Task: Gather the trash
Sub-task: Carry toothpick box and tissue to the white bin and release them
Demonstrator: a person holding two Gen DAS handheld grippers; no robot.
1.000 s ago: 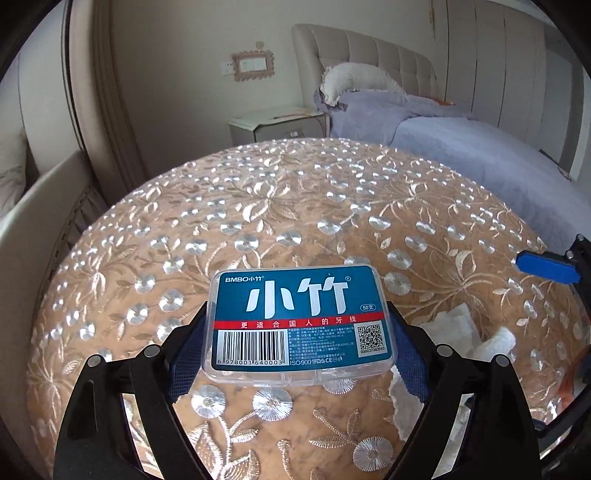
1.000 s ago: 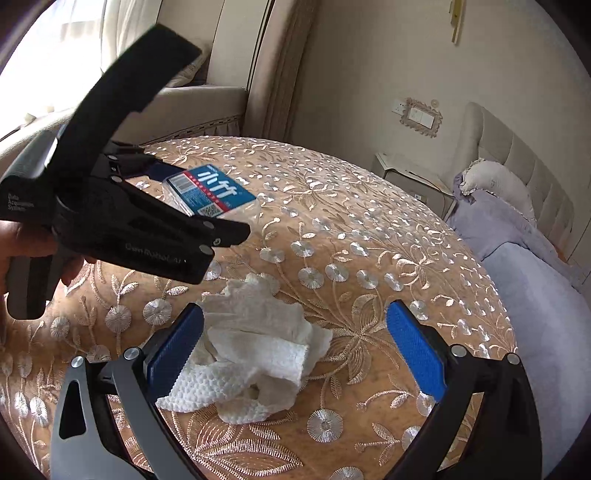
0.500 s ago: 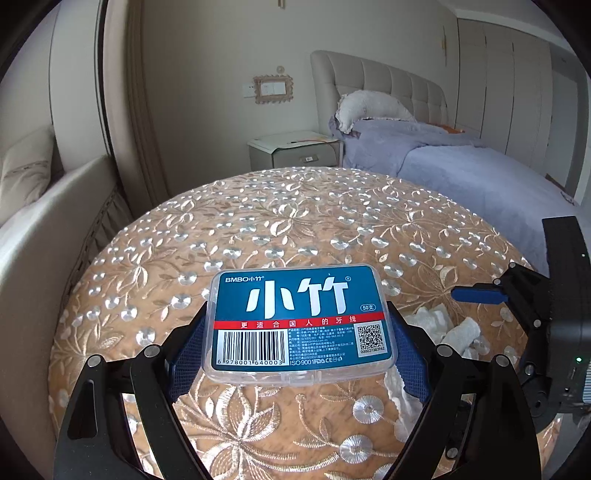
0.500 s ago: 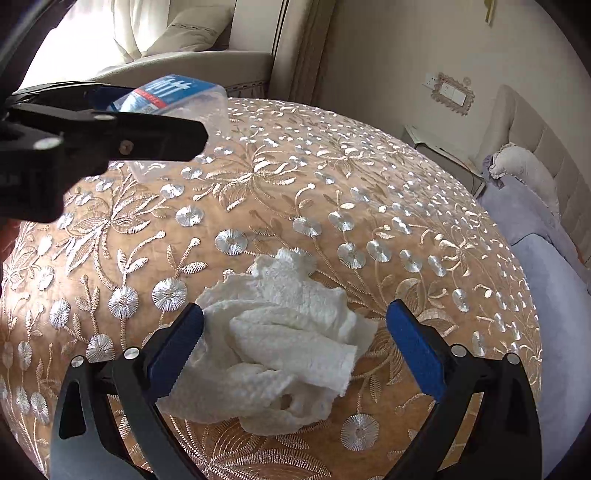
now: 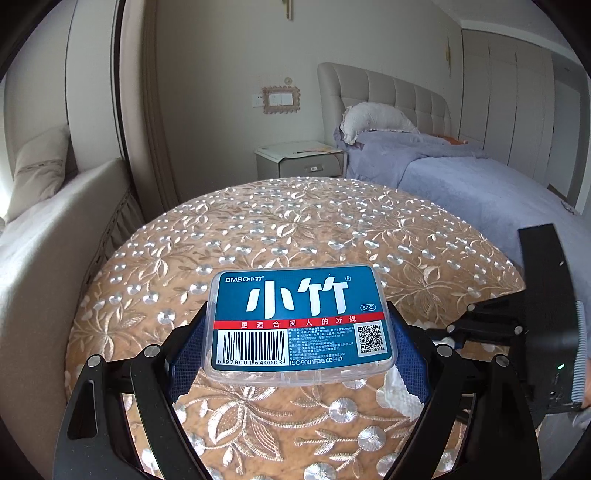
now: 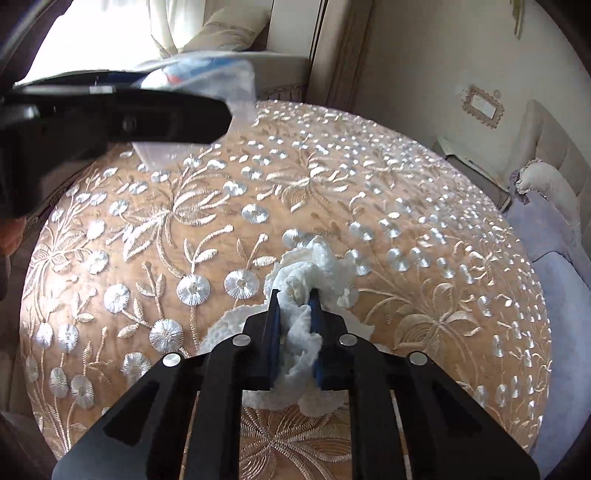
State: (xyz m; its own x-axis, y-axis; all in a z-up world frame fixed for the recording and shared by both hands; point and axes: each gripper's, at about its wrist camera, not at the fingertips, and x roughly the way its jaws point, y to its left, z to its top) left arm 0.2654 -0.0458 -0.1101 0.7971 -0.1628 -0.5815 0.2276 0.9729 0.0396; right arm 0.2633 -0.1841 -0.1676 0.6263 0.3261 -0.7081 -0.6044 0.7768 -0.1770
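Note:
My left gripper [image 5: 299,332] is shut on a clear plastic floss-pick box [image 5: 300,317] with a blue label, held level above the round table [image 5: 280,229]. In the right wrist view the box [image 6: 236,92] shows blurred at the upper left above the left gripper's black body. My right gripper [image 6: 295,299] is shut on a crumpled white paper towel [image 6: 317,266] that lies on the table [image 6: 424,229]. A corner of the towel [image 5: 397,393] shows under the left gripper's right finger. The right gripper's black body [image 5: 535,332] is at the right edge of the left wrist view.
The table wears a tan cloth with silver flower embroidery. Beyond it stand a bed with lilac bedding [image 5: 472,184], a bedside cabinet [image 5: 299,160] and a cream sofa [image 5: 40,229]. A curtain and bright window [image 6: 103,33] are at the far left.
My left gripper has lifted the box higher above the table. My right gripper has shut on the paper towel; it was open around it before.

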